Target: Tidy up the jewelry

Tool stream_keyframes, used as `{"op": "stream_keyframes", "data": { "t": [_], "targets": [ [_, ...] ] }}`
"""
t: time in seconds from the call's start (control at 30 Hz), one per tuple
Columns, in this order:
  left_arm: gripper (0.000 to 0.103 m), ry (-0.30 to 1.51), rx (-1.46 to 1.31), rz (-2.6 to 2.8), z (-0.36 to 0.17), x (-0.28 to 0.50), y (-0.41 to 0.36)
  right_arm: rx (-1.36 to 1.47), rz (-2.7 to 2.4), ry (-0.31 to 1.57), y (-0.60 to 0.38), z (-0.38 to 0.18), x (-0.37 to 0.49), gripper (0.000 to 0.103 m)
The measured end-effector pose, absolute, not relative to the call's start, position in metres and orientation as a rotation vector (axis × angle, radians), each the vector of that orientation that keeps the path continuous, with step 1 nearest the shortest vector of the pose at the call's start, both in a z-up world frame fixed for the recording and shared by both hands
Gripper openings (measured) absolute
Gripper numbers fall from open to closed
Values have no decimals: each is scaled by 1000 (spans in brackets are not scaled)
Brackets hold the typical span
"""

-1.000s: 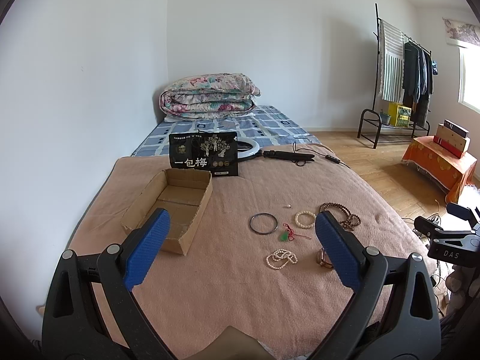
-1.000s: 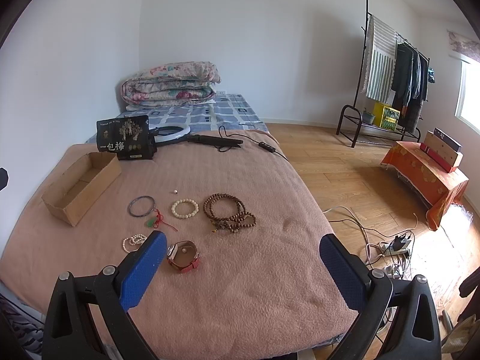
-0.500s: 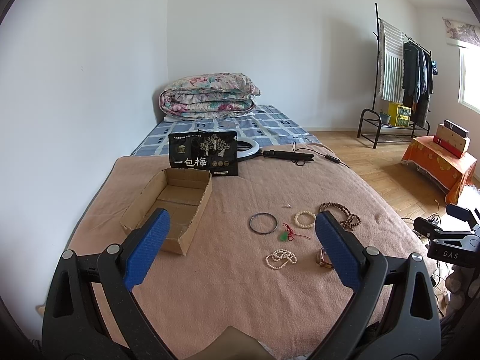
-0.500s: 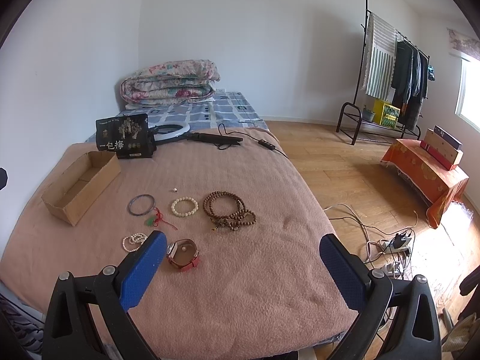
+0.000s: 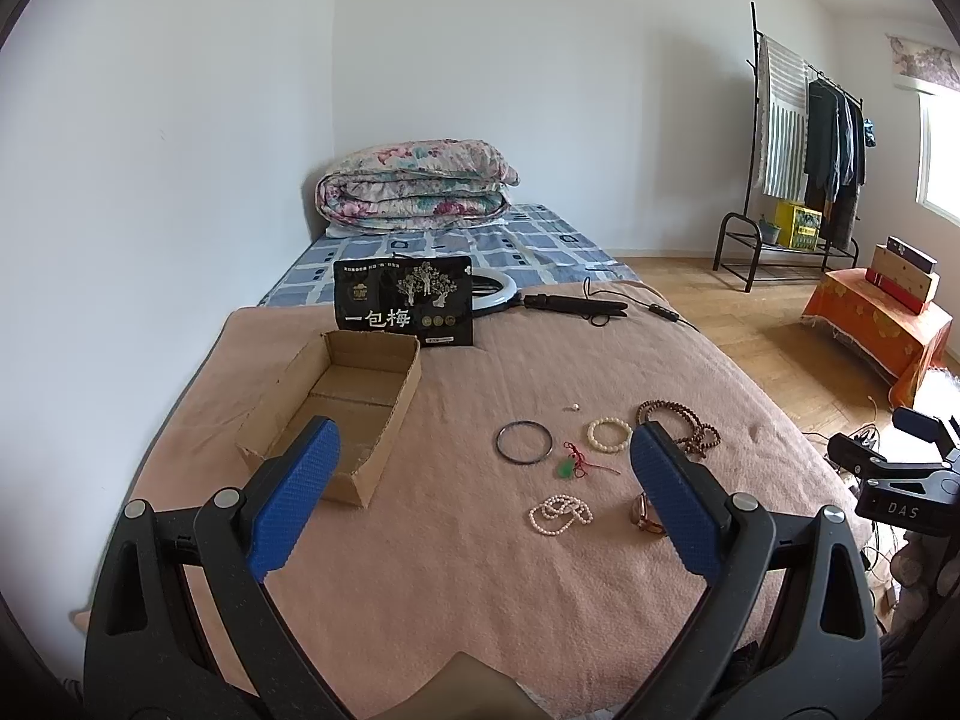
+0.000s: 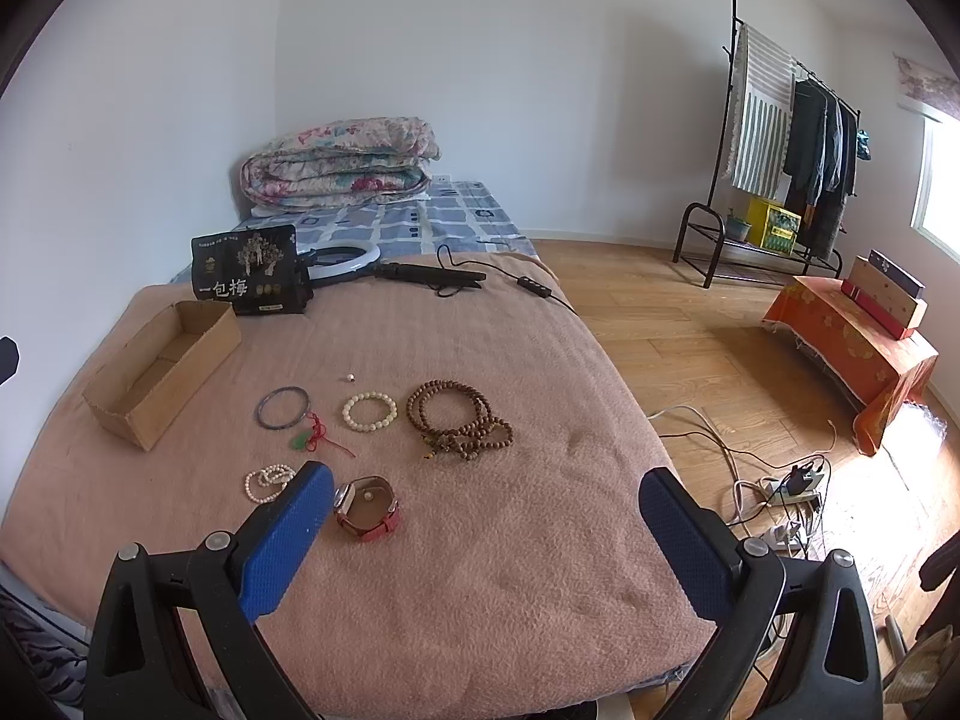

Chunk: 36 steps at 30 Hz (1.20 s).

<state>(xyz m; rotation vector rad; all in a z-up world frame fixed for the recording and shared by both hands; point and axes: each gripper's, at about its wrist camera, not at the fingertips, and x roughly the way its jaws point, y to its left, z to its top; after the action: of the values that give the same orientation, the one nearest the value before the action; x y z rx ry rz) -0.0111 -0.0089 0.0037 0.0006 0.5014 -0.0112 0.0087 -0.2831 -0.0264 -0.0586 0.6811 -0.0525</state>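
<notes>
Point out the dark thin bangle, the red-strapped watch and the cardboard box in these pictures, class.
dark thin bangle point(image 6: 284, 408), right wrist view, on its near rim.
red-strapped watch point(image 6: 384, 527), right wrist view, on the red strap.
cardboard box point(image 5: 384, 447), left wrist view, on its right outer wall.

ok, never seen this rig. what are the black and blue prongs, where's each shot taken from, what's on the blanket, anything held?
Each shot comes from a fisheye camera on a hand-held two-finger gripper, looking forward along its fingers. The prongs are those fingers, black with blue pads. One view shows the left gripper, the other the right gripper. Both stand wide open and hold nothing.

On the pink blanket lie the jewelry pieces: a dark bangle, a cream bead bracelet, brown prayer beads, a green pendant on red cord, a pearl strand, a red-strap watch and one loose bead. An open cardboard box sits to the left; nothing shows inside it. Behind it stand a black packet and a ring light.
</notes>
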Motion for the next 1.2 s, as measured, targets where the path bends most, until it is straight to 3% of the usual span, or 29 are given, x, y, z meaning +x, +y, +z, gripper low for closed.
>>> {"op": "stream_keyframes", "data": {
  "t": [0.53, 0.9, 1.0, 1.2],
  "targets": [
    [99, 604, 23, -15, -5, 39, 9, -58, -70, 745, -288, -36, 28, 103],
    [99, 735, 17, -65, -36, 99, 27, -103, 33, 799, -275, -47, 89, 101],
    [90, 770, 30, -113, -49, 111, 21, -78, 80, 854, -276, -63, 103, 97],
    [69, 900, -28, -221, -90, 132, 7, -33, 142, 1017, -278, -116, 119, 78]
  ]
}}
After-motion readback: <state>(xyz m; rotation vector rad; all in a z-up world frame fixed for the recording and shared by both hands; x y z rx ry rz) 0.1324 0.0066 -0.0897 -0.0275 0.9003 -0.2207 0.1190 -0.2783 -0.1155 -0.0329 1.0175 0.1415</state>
